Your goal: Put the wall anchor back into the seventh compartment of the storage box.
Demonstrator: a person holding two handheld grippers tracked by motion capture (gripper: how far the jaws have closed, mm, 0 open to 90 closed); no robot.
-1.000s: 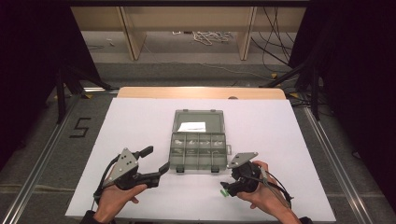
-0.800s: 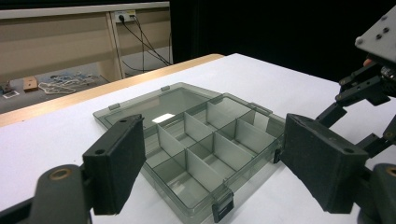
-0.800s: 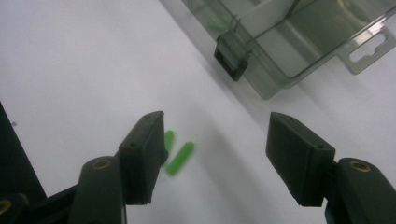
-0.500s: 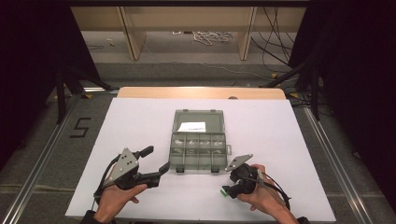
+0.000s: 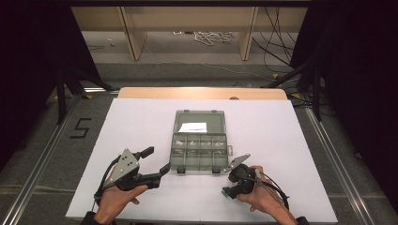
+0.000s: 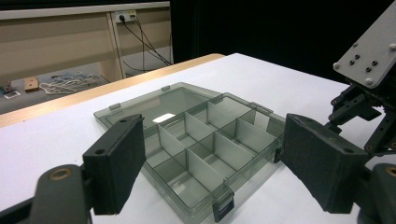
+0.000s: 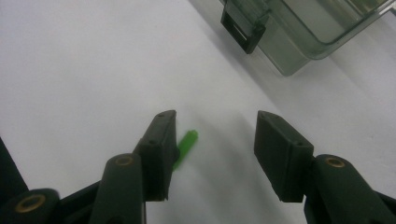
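A clear grey compartment box [image 5: 199, 152] lies open on the white table [image 5: 281, 140], its lid [image 5: 197, 123] folded back with a white label on it. My left gripper [image 5: 157, 161] stands open by the box's front left corner and looks across the compartments [image 6: 187, 126]. My right gripper [image 5: 228, 190] points down at the table beside the front right corner. A small green piece [image 7: 186, 147] lies on the table between its jaws, close to the left pad [image 7: 161, 140]. The jaws have just been closing, and the pads do not press on the piece.
The box's front latch [image 7: 243, 28] sits just beyond the right gripper. The right gripper's grey plate [image 6: 369, 60] shows at the right of the left gripper view. A wooden edge [image 5: 202, 93] borders the table's far side, with cables [image 5: 211, 35] on the floor behind.
The right hand has shifted only slightly over the green piece. The left gripper and the box have kept still.
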